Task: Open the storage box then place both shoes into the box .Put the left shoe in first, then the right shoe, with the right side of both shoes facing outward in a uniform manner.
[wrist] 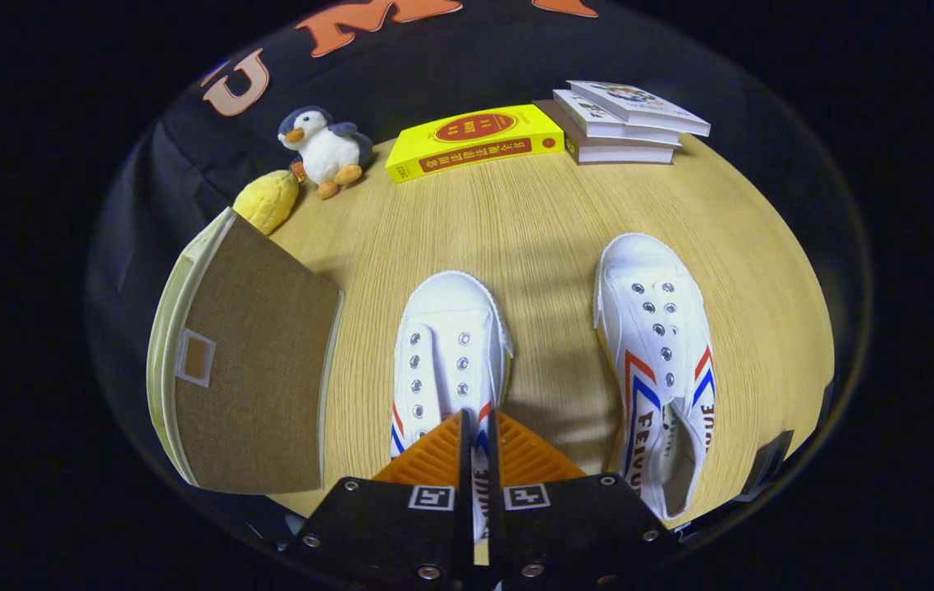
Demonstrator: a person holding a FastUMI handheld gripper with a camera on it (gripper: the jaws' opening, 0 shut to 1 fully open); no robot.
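- Storage box (249, 369): a brown fabric-covered box with cream edging and a small pale label window on its top panel. It stands on the light wooden table (533, 222), beside and to the left of the fingers. Lid closed.
- Gripper (476, 427): the two fingers are drawn close together with only a narrow slit between them. A strip of the left shoe's side wall, by the heel opening, shows in that slit; the fingers appear clenched on it, though the contact itself is hard to make out from this angle.
- Pose: the gripper points forward and downward over the table, fingers aligned with the shoe's length.
- Left shoe (446, 353): a white canvas sneaker with metal eyelets and red and blue side stripes, no laces seen. It lies sole-down, toe pointing away from the fingers, heel end under the fingertips.
- Right shoe (660, 353): a matching white canvas sneaker, flat on the table to the right of the fingers, apart from the left shoe, toe pointing away.
- Beyond the shoes, near the table's far edge: a thick yellow book (475, 141), a stack of three books (623, 123), a plush penguin (326, 152), and a yellow plush item (268, 199) just behind the box.
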